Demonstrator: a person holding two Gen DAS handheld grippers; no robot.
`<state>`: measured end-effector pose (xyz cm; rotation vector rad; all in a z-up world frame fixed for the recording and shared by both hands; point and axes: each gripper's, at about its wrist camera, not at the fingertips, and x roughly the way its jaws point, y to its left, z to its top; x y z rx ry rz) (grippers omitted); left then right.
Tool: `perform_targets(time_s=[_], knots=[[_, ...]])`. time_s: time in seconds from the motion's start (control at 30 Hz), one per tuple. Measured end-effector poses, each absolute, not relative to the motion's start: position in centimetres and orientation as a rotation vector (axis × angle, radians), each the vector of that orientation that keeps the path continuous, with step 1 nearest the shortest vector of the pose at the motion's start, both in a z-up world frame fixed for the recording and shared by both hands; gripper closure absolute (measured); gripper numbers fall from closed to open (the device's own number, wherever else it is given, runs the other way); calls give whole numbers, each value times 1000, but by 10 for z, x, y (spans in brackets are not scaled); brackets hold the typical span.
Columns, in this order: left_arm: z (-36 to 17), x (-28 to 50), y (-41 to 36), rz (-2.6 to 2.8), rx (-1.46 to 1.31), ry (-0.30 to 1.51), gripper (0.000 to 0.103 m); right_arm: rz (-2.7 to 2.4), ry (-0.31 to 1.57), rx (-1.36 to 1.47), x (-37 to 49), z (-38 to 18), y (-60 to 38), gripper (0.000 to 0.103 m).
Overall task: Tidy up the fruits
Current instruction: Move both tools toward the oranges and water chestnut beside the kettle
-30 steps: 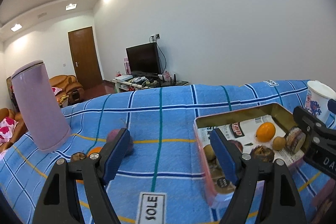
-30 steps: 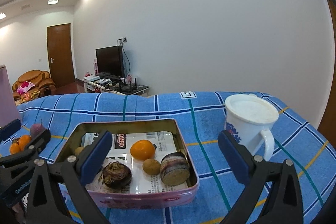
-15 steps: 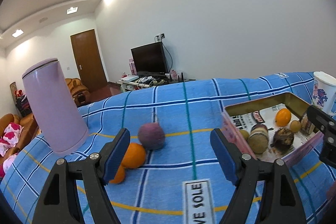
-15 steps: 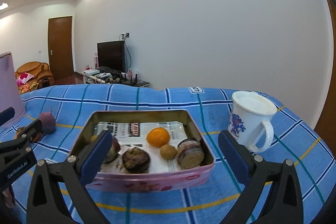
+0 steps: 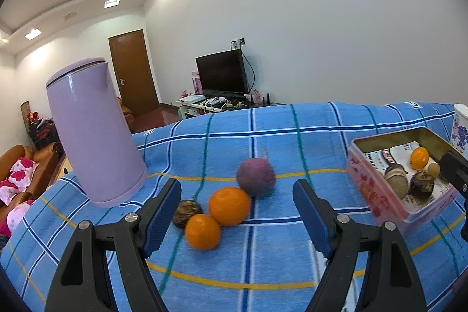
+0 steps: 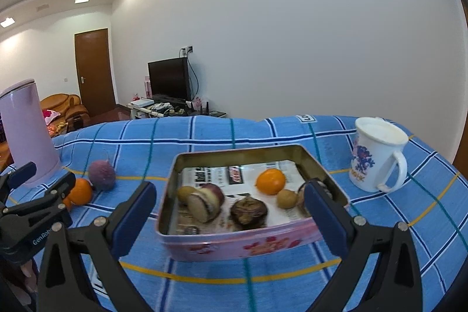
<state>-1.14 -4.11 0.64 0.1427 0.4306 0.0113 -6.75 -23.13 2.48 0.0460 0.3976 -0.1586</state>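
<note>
In the left wrist view my left gripper (image 5: 235, 212) is open and empty, its jaws either side of a loose cluster on the blue checked cloth: two oranges (image 5: 229, 205) (image 5: 202, 231), a purple fruit (image 5: 256, 177) and a small dark brown fruit (image 5: 186, 213). A pink tin (image 6: 242, 246) lined with newspaper holds an orange (image 6: 270, 181) and several brown and purple fruits. In the right wrist view my right gripper (image 6: 228, 212) is open and empty, its jaws flanking the tin's near wall. The tin also shows in the left wrist view (image 5: 377, 195).
A tall lilac kettle (image 5: 90, 133) stands left of the loose fruit. A white mug with a blue pattern (image 6: 376, 154) stands right of the tin. The cloth's far edge drops off to a living room with a TV and sofa.
My left gripper has swung left, from the tin to the loose fruit by the kettle. My right gripper has come closer to the tin, which now holds one more cut purple fruit.
</note>
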Motion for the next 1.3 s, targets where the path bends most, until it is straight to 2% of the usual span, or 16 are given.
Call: perform_targets(time_s=[0.43, 0.5, 0.7, 0.8, 0.93, 1.07, 1.3], knots=[[7, 19, 37, 125, 100, 484, 23, -44, 429, -18, -54, 17, -167, 2], [6, 28, 58, 198, 82, 497, 23, -9, 448, -26, -50, 15, -158, 10], [-6, 48, 111, 331, 8, 561, 23, 119, 521, -33, -30, 11, -125, 22], [-13, 52, 127, 344, -50, 606, 23, 188, 577, -18, -13, 8, -107, 22], [-16, 53, 133, 339, -56, 628, 23, 283, 660, 33, 6, 1, -85, 31], [-16, 57, 135, 352, -50, 635, 23, 365, 744, 88, 20, -12, -61, 31], [-16, 57, 146, 360, -78, 643, 23, 389, 858, 10, 49, -33, -17, 40]])
